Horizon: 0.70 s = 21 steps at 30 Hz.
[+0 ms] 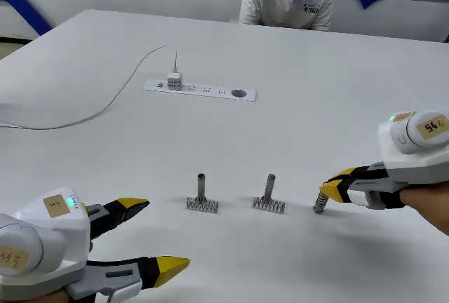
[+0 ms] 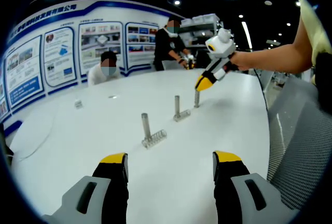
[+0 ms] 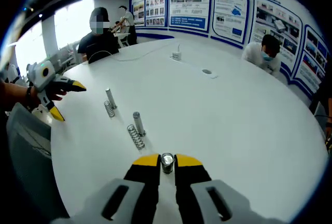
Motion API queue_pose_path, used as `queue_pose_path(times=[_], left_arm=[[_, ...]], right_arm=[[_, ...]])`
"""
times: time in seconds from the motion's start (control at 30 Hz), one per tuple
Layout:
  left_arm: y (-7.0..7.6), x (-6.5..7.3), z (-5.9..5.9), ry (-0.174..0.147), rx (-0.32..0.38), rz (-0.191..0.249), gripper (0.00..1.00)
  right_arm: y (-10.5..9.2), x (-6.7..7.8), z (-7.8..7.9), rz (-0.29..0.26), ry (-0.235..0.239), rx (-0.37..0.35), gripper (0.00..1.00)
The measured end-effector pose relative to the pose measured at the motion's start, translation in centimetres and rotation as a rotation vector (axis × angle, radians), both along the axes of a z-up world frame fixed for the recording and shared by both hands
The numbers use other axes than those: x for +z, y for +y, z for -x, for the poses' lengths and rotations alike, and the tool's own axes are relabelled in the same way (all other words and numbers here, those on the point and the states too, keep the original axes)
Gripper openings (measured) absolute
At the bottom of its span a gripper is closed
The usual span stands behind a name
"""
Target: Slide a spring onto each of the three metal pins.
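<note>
Here the right gripper [image 1: 332, 191] is pinched shut on the right pin [image 1: 320, 203], which leans slightly, with coils round its lower part. The left gripper [image 1: 160, 234] hangs wide open and empty. The left pin [image 1: 201, 187] and middle pin [image 1: 269, 186] stand upright on the counter [image 1: 280, 135], with a spring [image 1: 202, 205] lying at each base.

The table [image 1: 295, 57] was smooth, matt white. The pin [image 3: 167, 162] in the right gripper [image 3: 167, 159] was dull grey metal; the springs [image 1: 202, 205] bright wire. The shell of the left gripper [image 1: 163, 233] was smooth white plastic.
</note>
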<state>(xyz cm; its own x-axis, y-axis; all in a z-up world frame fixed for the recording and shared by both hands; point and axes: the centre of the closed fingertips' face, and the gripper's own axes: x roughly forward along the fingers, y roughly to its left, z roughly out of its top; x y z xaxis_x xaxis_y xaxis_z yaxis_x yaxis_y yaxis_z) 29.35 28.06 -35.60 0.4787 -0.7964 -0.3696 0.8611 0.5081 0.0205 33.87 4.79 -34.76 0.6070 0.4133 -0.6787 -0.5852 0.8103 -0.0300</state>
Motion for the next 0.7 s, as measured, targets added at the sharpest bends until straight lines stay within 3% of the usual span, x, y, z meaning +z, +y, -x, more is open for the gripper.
queue_pose_path(times=[0.7], left_arm=[[0.18,-0.05,0.00,0.001,0.004,-0.001,0.67]], right_arm=[[0.02,-0.87,0.26,0.004,0.013,0.001,0.12]])
